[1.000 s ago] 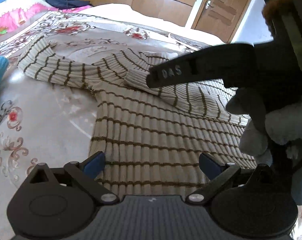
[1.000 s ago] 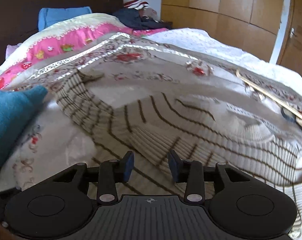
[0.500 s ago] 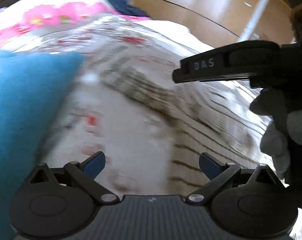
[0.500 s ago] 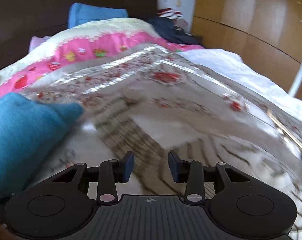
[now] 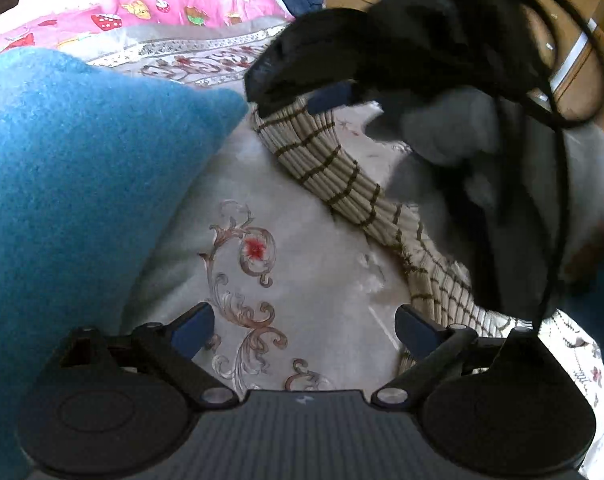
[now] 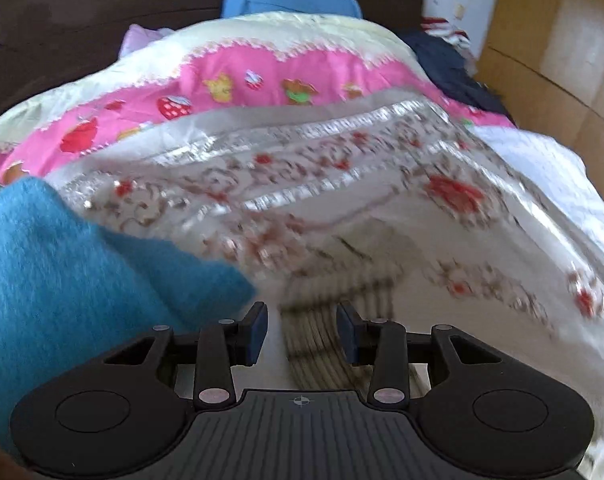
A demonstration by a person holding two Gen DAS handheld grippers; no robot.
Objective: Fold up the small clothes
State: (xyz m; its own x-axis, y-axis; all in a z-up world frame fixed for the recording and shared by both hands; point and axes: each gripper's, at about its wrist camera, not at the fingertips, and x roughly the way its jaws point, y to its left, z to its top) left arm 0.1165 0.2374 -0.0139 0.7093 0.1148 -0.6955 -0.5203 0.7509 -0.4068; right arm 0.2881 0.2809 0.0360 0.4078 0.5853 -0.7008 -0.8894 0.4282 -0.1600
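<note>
Floral bedspread [image 5: 302, 280] beneath the tool. Teal blanket [image 5: 82, 184] to its left. Pink quilt [image 6: 262, 80] beyond; wooden wardrobe [image 6: 549, 40] far right.

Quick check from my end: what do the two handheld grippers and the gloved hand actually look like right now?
Both grippers are matte black: a ribbed centre plate between two round discs, silver pivot screws, and linkage arms ending in dark blue pads. The left gripper is seen in its own view, the right gripper in its. A pale grey glove grips the right unit, with a black cable trailing down.
</note>
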